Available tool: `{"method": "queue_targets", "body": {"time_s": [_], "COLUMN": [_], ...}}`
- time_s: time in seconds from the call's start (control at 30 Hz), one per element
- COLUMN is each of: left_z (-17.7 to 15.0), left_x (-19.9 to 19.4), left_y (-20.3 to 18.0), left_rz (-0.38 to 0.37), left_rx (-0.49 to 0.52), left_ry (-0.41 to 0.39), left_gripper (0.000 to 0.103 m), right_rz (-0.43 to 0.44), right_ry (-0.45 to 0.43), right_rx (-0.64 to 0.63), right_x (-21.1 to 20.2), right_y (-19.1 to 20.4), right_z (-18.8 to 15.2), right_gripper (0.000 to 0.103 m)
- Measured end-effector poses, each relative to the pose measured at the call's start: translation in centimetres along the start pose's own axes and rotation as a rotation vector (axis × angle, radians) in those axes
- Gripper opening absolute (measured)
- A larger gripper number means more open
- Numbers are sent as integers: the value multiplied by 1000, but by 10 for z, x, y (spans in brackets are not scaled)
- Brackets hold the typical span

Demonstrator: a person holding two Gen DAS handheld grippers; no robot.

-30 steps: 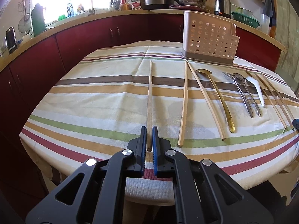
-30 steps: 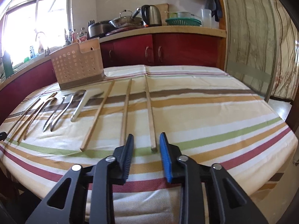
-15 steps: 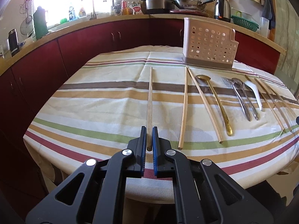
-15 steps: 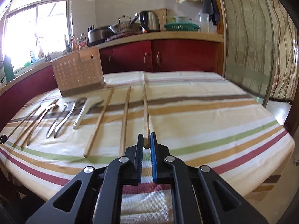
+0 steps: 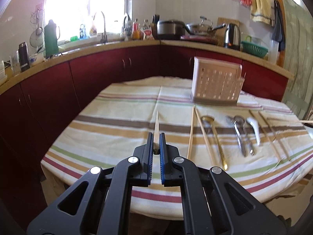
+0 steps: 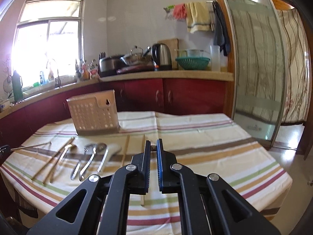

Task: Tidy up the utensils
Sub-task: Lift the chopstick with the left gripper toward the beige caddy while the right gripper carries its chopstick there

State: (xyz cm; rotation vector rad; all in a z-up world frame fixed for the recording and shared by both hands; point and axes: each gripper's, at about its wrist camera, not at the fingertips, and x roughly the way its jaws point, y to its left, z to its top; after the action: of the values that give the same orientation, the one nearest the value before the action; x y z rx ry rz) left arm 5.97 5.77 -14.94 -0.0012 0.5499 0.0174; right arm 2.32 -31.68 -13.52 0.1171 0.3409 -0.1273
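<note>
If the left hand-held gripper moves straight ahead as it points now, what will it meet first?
Probably the striped tablecloth, left of the basket; its held chopstick would touch first. Depth is unclear.

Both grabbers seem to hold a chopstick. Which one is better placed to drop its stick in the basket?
Probably left: its fingers plainly clamp a chopstick, with the basket close ahead. Between the right fingers the stick barely shows.

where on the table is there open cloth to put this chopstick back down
Free: the striped tablecloth left of the chopstick held by the left gripper, out to the table edge, and the cloth right of the right gripper. Crowded: below the utensil basket, where chopsticks, gold spoon and white spoon lie in a row.
</note>
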Motion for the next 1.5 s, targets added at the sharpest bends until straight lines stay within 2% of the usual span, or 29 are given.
{"method": "queue_targets", "body": {"time_s": [0.13,0.4,1.03,1.5], "left_z": [15,40,102,136], "left_x": [-15,-18,10,36], "left_y": [2,2,-18,-26], "left_rz": [-36,-69,-107,-121], "left_rx": [-17,-18,64,86], "left_ry": [-44,-57,-96,-124], "left_gripper": [7,7,7,7], "right_rz": [7,40,72,81], "right_ry": [-33,-40,-38,-14], "right_rx": [-8,-20,-38,-44], "right_x": [-5,6,48,78], "right_y": [4,9,18,24], "right_z": [16,47,91,107], "right_gripper": [7,7,7,7]}}
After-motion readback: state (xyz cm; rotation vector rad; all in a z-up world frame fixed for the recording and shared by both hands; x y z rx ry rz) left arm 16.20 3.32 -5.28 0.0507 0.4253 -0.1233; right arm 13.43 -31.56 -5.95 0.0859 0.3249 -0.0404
